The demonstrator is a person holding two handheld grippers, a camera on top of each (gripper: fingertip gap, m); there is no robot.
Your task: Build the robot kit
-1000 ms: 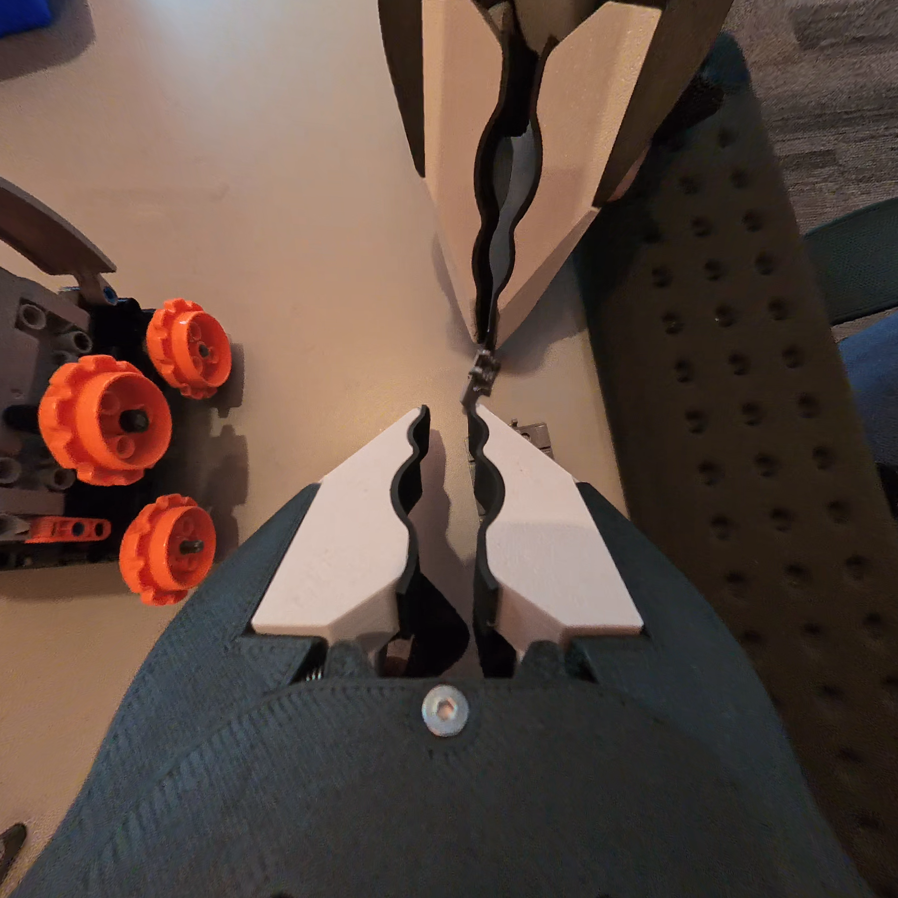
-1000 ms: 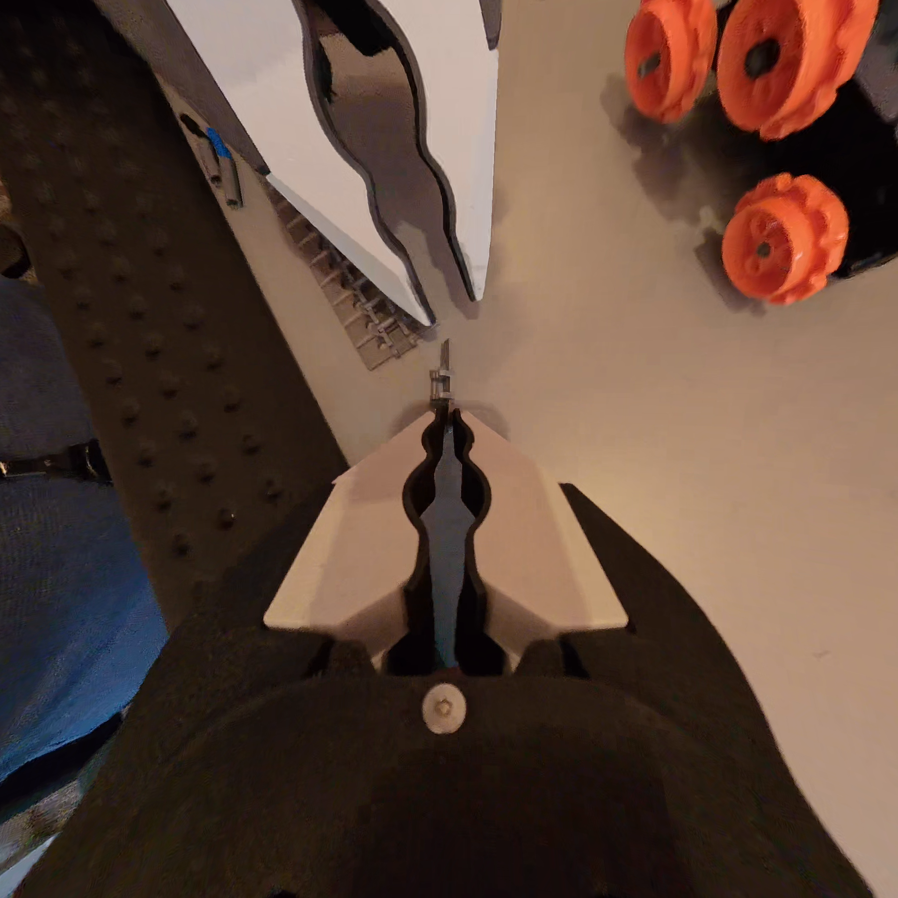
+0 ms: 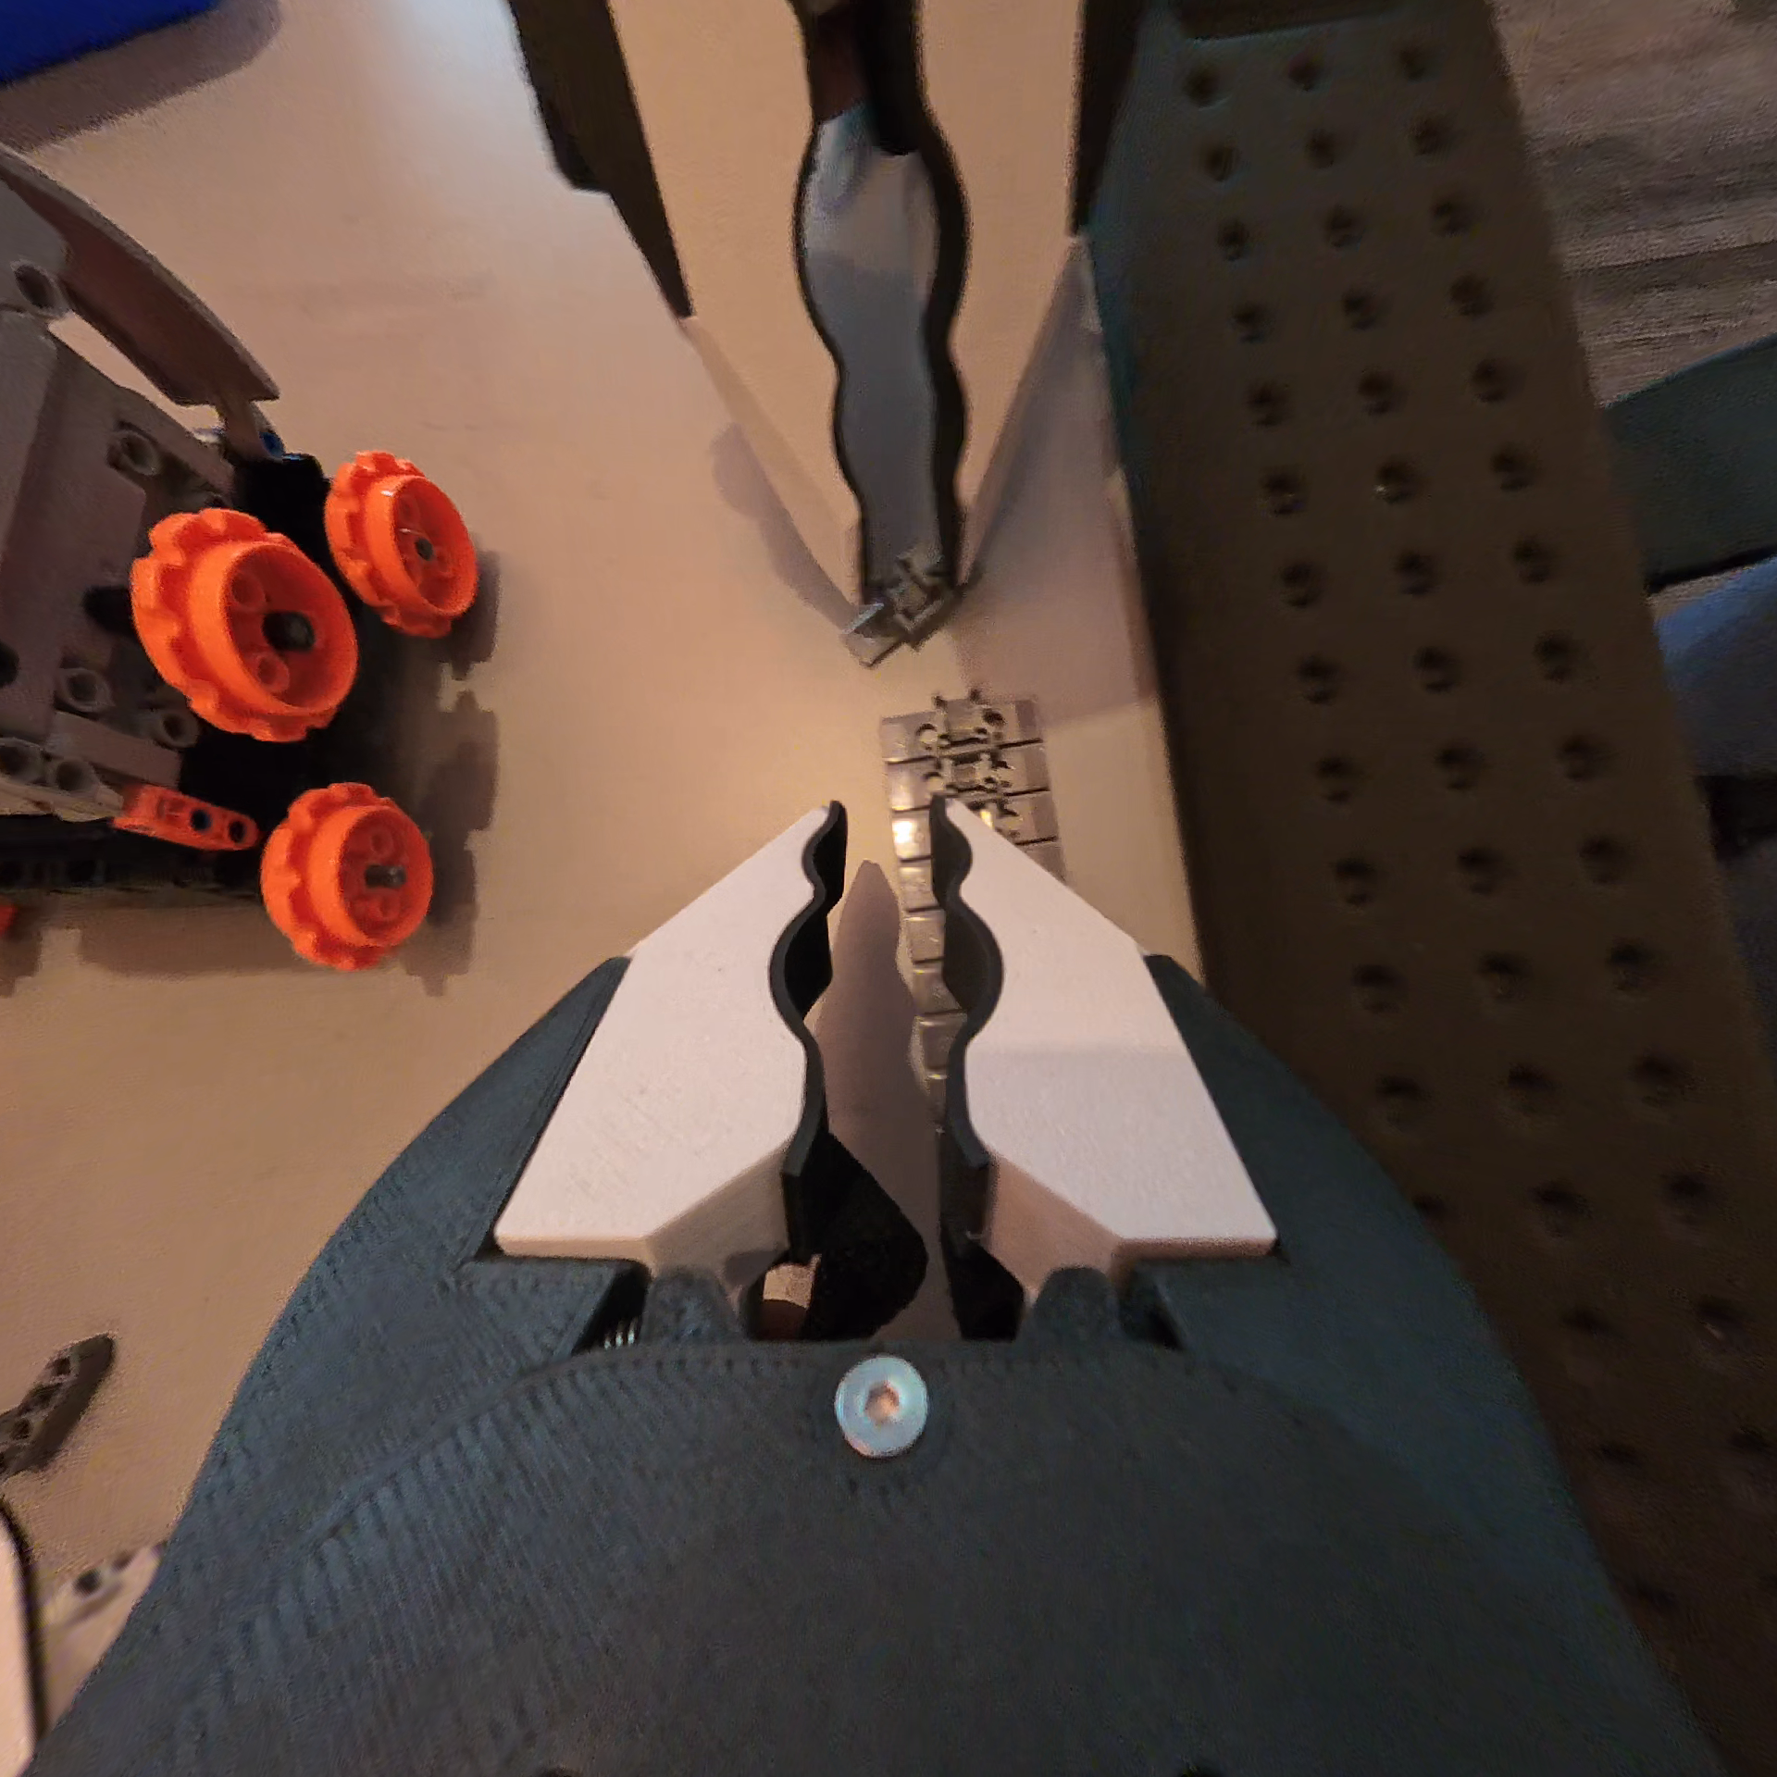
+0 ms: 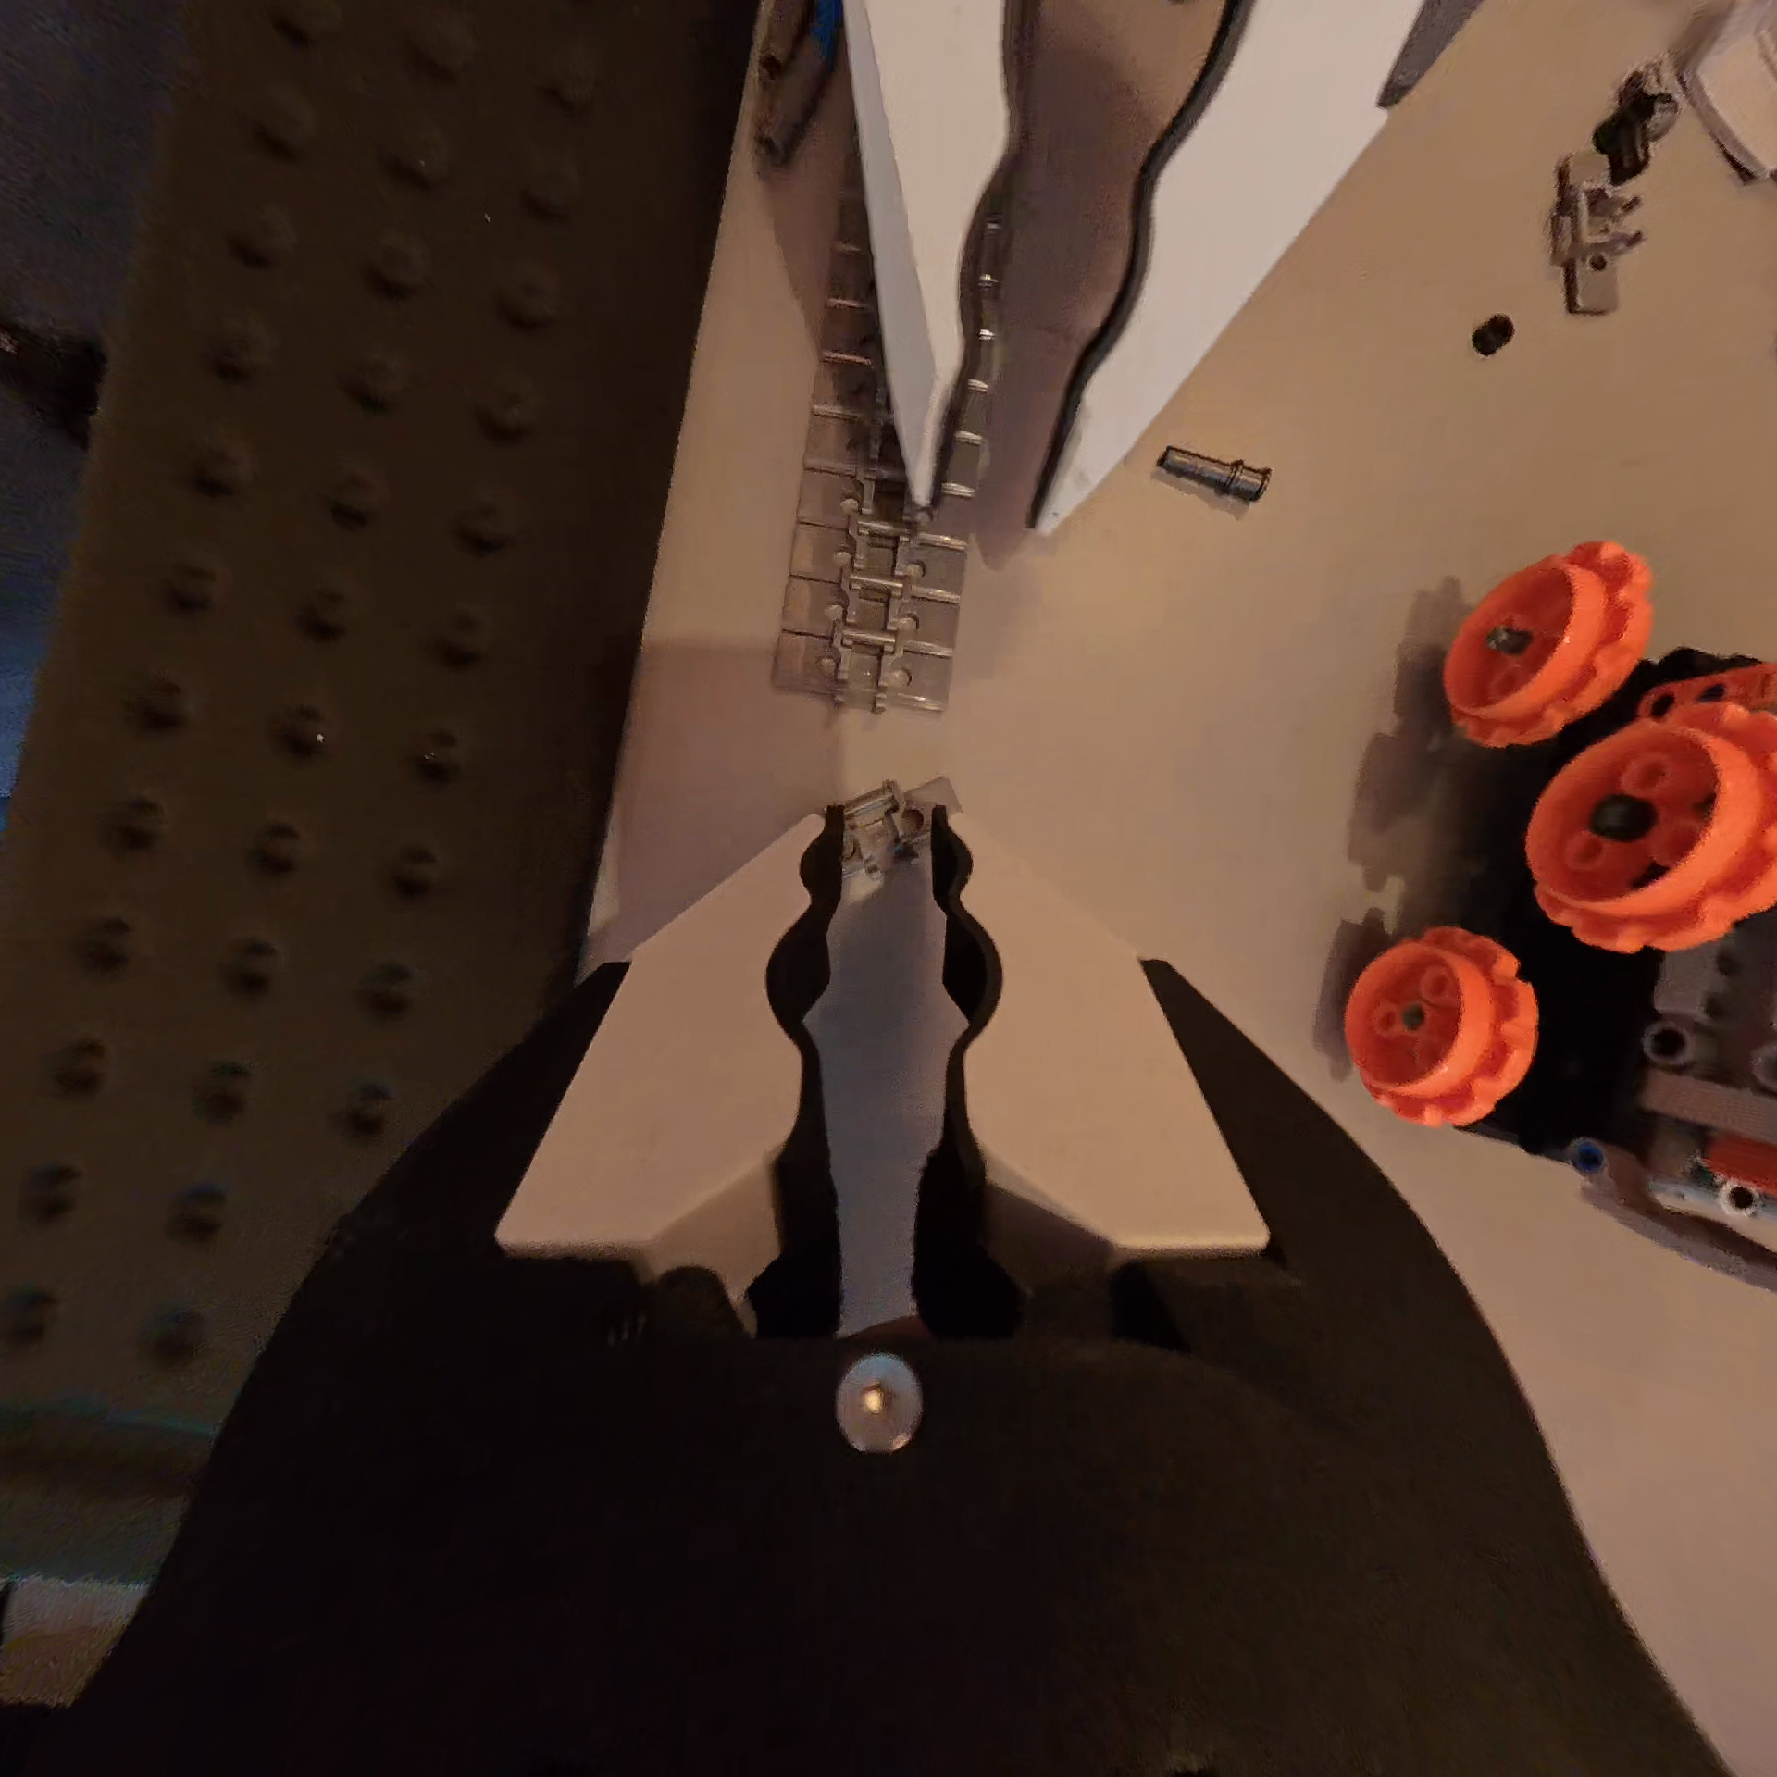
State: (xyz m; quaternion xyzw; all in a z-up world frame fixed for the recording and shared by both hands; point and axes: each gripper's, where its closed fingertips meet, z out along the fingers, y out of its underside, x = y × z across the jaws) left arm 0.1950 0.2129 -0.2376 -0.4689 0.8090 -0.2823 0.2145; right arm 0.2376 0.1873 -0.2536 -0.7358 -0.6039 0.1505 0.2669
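Off to the outer side of both grippers, a broad dark panel dotted with rows of round studs [image 3: 1442,769], running alongside the edge of the smooth beige table top [image 3: 577,240]. On the opposite side, well apart from the fingertips, a grey and black brick-built vehicle with three orange toothed wheels [image 3: 240,625], lying wheels-up.

Left gripper [image 3: 887,817]: released, jaws parted and empty, poised over a flat grey strip of linked plastic track plates [image 3: 962,760] that passes beneath its right finger and ends just ahead of the tips. Right gripper [image 4: 885,822]: clenched on a single small grey track link [image 4: 880,832], pinched at the very tips, facing the left gripper tip to tip, the link near the strip's free end but apart from it.

By the look of so slight a pinch, best to keep the squeeze steady and the link level, since a twist could flip it out; best also to keep the left tips low and close over the strip so it cannot slide.

Farther ahead and to the right of the right gripper, a short dark grey pin [image 4: 1213,473].

Hard to tell: whether the left fingers touch the strip or hover above it; how deep the link sits between the pads; how far the strip runs under the left gripper's body. Vehicle cut off by the frame edge in both views
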